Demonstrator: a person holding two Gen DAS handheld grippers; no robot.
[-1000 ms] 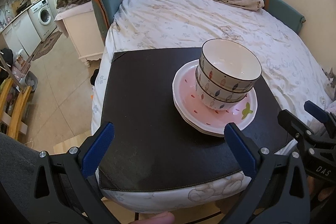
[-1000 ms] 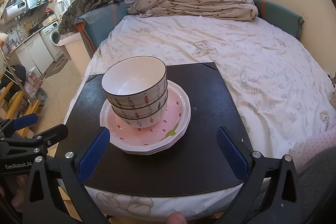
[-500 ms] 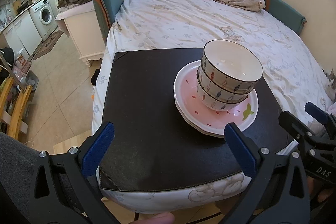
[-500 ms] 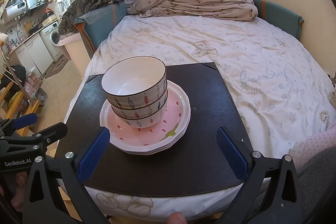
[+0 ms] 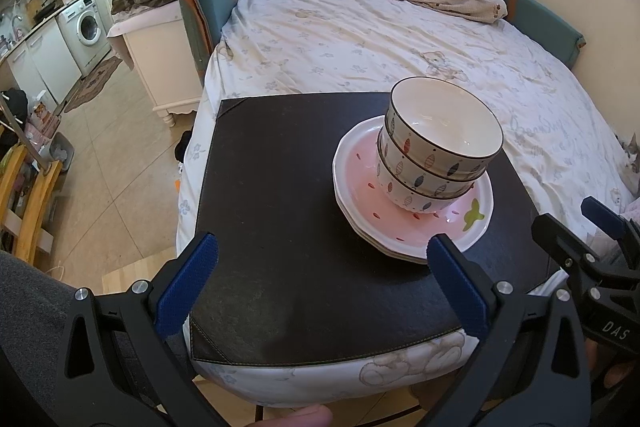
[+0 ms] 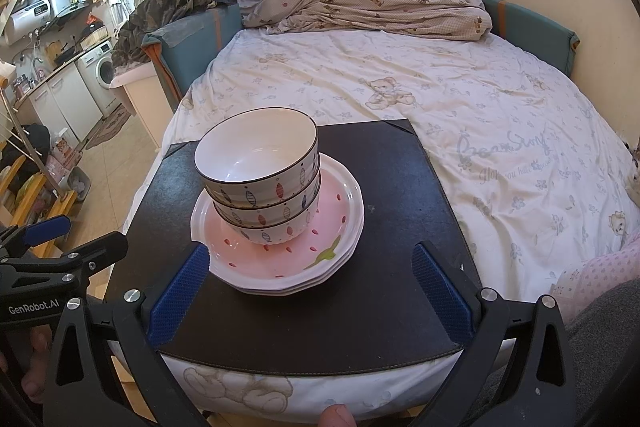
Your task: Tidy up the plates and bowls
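Right wrist view: three nested bowls [image 6: 260, 183] sit on the stacked plates [image 6: 320, 259], on the black tabletop [image 6: 400, 187]. Both the right claw [image 6: 308, 291] and left claw [image 5: 320, 283] hang spread, empty. Stack looks finished; back off straight, clear of the plates' rim.

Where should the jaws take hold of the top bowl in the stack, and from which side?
Grip the top bowl by its rim wall, coming down from above. It sits upright and nested in the bowl below, so only its upper band is exposed. The right gripper, open, looks nearest.
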